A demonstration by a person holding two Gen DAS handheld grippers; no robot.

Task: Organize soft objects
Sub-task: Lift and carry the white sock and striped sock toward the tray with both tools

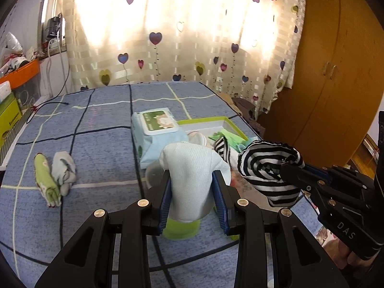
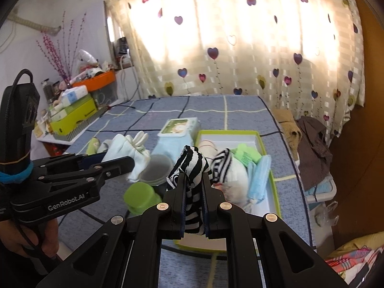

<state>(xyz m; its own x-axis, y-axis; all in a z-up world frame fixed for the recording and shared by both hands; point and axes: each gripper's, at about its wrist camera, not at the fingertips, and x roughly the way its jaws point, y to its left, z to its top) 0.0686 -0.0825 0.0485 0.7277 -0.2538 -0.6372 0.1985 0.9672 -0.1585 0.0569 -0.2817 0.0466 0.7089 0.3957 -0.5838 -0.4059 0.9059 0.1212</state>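
Note:
My left gripper (image 1: 192,175) is shut on a pale blue sock (image 1: 192,182) whose bunched top rises above the blue pads. To its right, my right gripper (image 1: 286,169) is shut on a black-and-white striped sock (image 1: 264,165). In the right wrist view that striped sock (image 2: 189,168) stands pinched between the right gripper's (image 2: 194,176) jaws, above the near end of a green-rimmed white box (image 2: 240,135). The left gripper (image 2: 117,159) comes in from the left with the pale sock (image 2: 127,150). The box (image 1: 204,121) holds another striped sock (image 2: 222,164), green cloth and blue masks.
A wipes pack (image 1: 156,129) lies left of the box on the blue plaid bed (image 1: 96,144). A green lid (image 2: 141,198) and a clear round tub (image 2: 156,168) sit below the grippers. A green sock (image 1: 46,182) and a grey sock (image 1: 63,170) lie at left. A wardrobe (image 1: 324,72) stands right.

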